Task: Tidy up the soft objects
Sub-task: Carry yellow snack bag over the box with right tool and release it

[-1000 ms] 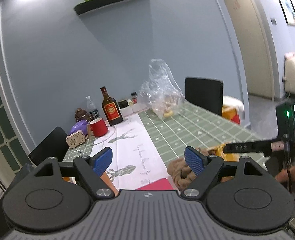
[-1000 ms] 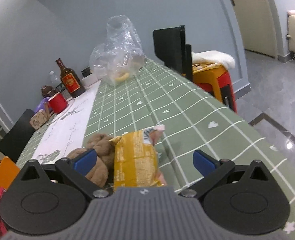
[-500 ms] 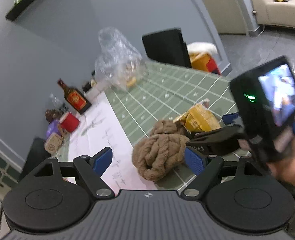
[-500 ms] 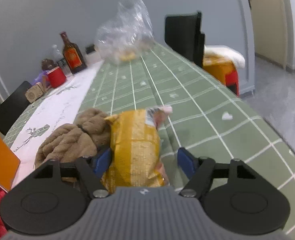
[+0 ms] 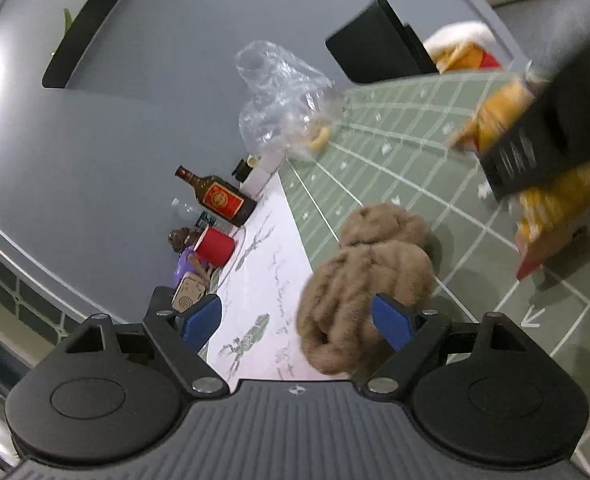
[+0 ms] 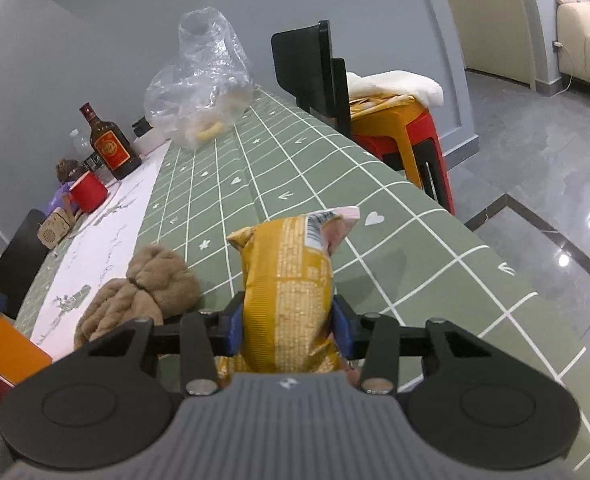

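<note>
Broadly, by descending size:

- Long table under a sage-green cloth with a white grid [image 6: 335, 184], a pale printed runner [image 6: 107, 236] lying along its left side.
- Black chair back [image 6: 303, 68] at the table's far right edge; beside it an orange and red plastic stool [image 6: 407, 128] topped with a white folded cloth [image 6: 395, 84].
- Crumpled clear plastic bag [image 6: 203, 80], standing at the far end of the cloth, something pale yellow inside.
- Yellow crinkled foil snack packet [image 6: 291, 288], raised end-on between the blue pads of the right gripper [image 6: 289, 326]; jaws closing, both pads pressing its sides. In the left wrist view the packet [image 5: 551, 208] appears blurred, lifted off the cloth.
- Tan knotted plush towel bundle [image 5: 371, 276], resting on the table across the runner's edge, just left of the packet; in the right wrist view [image 6: 143, 288] it sits apart from it.
- Left gripper [image 5: 297, 320], rolled to one side, jaws spread wide; right blue pad in front of the bundle, contact uncertain, left pad clear of it.
- Dark brown glass bottle with a red label [image 6: 109, 144], upright by the wall.
- Red round mug [image 6: 89, 192], near the bottle.
- Small wooden perforated box [image 6: 53, 232], beside the mug.
</note>
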`<move>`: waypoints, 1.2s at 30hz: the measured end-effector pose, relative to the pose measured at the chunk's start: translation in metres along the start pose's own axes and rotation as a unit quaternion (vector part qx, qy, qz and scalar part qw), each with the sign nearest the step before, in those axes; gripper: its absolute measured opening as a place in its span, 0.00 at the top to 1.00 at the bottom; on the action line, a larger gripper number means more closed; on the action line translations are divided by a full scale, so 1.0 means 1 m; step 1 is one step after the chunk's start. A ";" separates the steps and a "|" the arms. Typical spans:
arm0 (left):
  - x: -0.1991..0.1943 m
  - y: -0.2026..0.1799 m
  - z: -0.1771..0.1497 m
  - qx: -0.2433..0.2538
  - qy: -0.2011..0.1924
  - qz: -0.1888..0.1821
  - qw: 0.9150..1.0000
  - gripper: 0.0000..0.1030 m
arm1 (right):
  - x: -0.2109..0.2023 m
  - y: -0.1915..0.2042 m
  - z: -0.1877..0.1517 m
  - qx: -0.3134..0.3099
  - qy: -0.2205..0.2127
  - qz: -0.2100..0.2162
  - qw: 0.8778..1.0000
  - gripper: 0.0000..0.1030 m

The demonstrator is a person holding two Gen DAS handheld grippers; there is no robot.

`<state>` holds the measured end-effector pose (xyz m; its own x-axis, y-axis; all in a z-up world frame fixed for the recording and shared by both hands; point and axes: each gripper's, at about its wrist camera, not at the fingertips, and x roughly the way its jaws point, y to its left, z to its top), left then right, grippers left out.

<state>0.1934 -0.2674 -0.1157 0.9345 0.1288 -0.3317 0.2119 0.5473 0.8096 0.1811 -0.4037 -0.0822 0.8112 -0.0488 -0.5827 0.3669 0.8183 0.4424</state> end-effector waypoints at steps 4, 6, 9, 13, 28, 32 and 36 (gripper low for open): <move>0.020 -0.018 -0.001 -0.007 0.021 0.009 1.000 0.10 | -0.004 -0.003 0.003 0.007 -0.010 -0.008 1.000 0.58; 0.025 -0.020 -0.003 -0.015 0.018 0.002 1.000 0.30 | -0.007 -0.004 0.004 0.007 -0.015 -0.011 1.000 0.58; 0.035 -0.023 -0.003 -0.020 0.022 -0.007 1.000 0.91 | -0.011 -0.004 0.005 0.004 -0.022 -0.014 1.000 0.58; 0.037 -0.021 -0.009 -0.028 0.010 0.014 0.999 1.00 | -0.016 -0.003 0.006 0.004 -0.032 -0.013 0.999 0.58; -0.076 0.112 -0.020 -0.215 -0.117 -0.024 0.969 1.00 | -0.105 0.027 0.008 0.001 -0.152 0.086 0.985 0.59; -0.094 0.172 -0.035 -0.277 -0.128 -0.025 0.952 1.00 | -0.130 0.060 0.002 -0.023 -0.157 0.146 0.976 0.59; -0.113 0.238 -0.076 -0.347 -0.127 -0.015 0.929 1.00 | -0.149 0.101 -0.003 -0.053 -0.149 0.199 0.967 0.59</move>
<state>0.1169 -0.0886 0.0775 0.9870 -0.0460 -0.1537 0.0860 0.9606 0.2645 0.0957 -0.3116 0.0471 0.9797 0.1324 -0.1507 -0.0378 0.8597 0.5094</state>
